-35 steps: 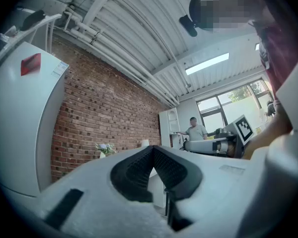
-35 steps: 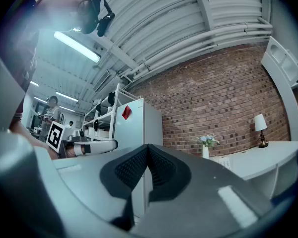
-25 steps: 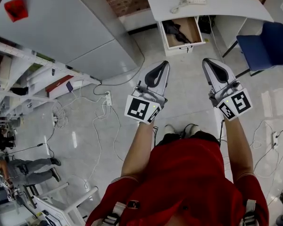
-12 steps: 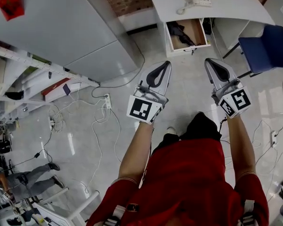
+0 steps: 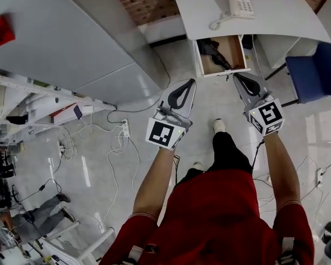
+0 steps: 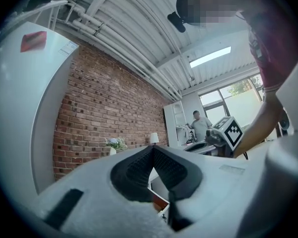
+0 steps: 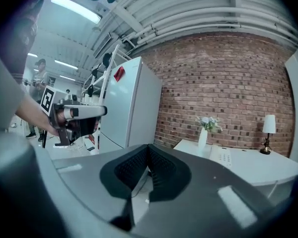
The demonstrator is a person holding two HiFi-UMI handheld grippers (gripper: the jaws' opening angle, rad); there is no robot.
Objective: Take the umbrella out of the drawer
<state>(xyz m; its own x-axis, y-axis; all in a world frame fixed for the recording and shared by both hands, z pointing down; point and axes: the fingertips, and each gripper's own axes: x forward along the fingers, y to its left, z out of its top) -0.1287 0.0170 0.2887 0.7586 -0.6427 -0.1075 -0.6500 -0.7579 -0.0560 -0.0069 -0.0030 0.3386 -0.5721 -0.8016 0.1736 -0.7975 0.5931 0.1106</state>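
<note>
Head view: umbrella (image 5: pixel 214 49) lies in the open drawer (image 5: pixel 235 53) — not yet grasped; left claw (image 5: pixel 191 84) and right claw (image 5: pixel 238 77) both closed, empty.

The drawer (image 5: pixel 235 47) stands pulled open beneath the front edge of a white desk (image 5: pixel 265 21), its light brown inside exposed to the head view and its white front panel facing outward. The umbrella (image 5: pixel 215 51) lies inside it, folded and black (a compact one, by the look of it). It rests slanted across the drawer's bottom, from the back left corner toward the front, filling the left half and leaving the right half bare.
</note>
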